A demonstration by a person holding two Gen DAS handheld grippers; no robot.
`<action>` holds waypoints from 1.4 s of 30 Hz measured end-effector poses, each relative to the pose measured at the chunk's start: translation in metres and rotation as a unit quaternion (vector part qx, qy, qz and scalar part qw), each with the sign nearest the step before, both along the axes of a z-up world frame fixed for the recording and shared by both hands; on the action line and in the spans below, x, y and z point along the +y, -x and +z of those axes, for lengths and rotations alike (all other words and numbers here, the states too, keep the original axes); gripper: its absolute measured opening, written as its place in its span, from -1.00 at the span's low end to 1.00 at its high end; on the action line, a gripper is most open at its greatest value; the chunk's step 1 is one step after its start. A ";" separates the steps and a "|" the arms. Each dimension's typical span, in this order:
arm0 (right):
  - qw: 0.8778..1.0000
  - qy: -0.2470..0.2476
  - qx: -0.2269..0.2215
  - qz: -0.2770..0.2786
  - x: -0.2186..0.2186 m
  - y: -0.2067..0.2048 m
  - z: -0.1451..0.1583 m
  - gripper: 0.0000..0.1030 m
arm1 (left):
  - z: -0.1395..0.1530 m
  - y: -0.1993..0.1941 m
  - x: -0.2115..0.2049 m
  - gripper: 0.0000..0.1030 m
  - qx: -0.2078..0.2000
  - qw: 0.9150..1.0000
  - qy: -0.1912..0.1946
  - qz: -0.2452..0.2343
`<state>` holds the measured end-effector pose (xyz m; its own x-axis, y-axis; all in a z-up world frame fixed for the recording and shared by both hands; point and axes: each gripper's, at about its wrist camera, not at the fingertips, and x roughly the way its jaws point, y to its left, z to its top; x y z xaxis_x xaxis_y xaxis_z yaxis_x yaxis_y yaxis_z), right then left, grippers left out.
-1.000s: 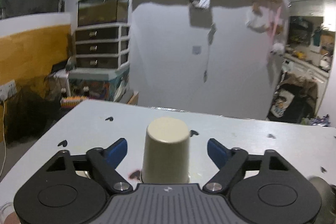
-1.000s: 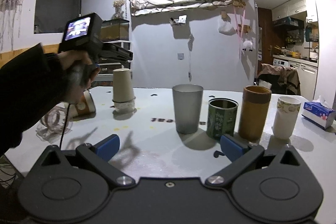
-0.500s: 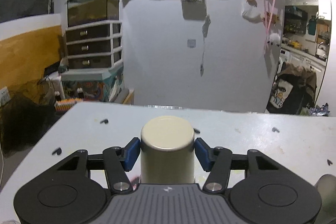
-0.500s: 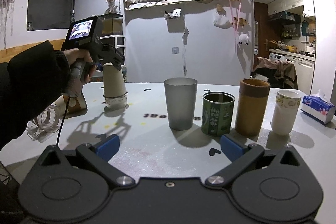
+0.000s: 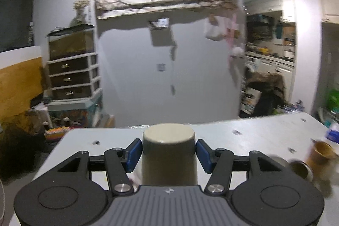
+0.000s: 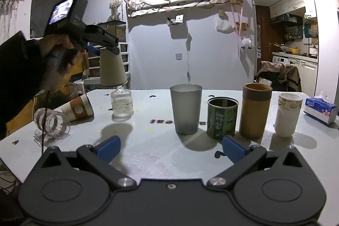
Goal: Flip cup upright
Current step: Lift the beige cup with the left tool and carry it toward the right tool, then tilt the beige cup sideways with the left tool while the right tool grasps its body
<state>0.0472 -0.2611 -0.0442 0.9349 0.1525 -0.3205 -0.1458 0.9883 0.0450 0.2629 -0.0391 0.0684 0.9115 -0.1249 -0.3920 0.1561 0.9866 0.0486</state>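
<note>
Clearly the left gripper (image 5: 168,151) has its blue pads closed against both sides of the cream-coloured tapered paper cup (image 5: 168,154), gripping it near the closed base, which faces up. From the right wrist view the same cup (image 6: 112,69) hangs mouth-down in the air, clear of the white tabletop (image 6: 148,147) and just above a small clear glass bottle (image 6: 121,106); whether rim and bottle top touch cannot be told. The right gripper (image 6: 170,146) holds nothing, its jaws spread wide and low over the table.

By the look of it, the cup is light, thin-walled and easily crushed, so only a gentle squeeze is wanted. The narrow end by the base is the stiffest place to hold, and that is where the pads sit. The wall looks matte, so slipping seems a small risk, though the taper could let the cup slide out toward its wide mouth once it is turned over.

Elsewhere on the table stand a frosted grey tumbler (image 6: 186,108), a green printed tin (image 6: 222,118), a tall brown cylinder (image 6: 255,110) and a white patterned cup (image 6: 287,113), with a tissue pack (image 6: 320,110) to the far right. A brown paper cup (image 6: 77,108) and a clear plastic cup (image 6: 52,123) lie on their sides to the left
</note>
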 end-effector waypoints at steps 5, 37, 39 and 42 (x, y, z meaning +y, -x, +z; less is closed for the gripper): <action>1.000 -0.009 -0.003 0.003 -0.001 0.011 0.000 1.00 | -0.019 0.045 -0.022 0.10 0.033 0.998 -0.012 -0.058; 0.995 -0.046 0.053 0.067 0.001 0.014 -0.020 0.30 | -0.082 0.077 -0.085 0.07 0.163 0.971 -0.029 -0.170; 0.993 -0.048 0.066 0.081 0.005 0.010 -0.023 -0.03 | -0.082 0.081 -0.082 0.06 0.161 0.972 -0.027 -0.171; 0.987 -0.062 0.088 0.120 0.013 -0.001 -0.030 -0.43 | -0.083 0.086 -0.079 0.05 0.158 0.971 -0.019 -0.176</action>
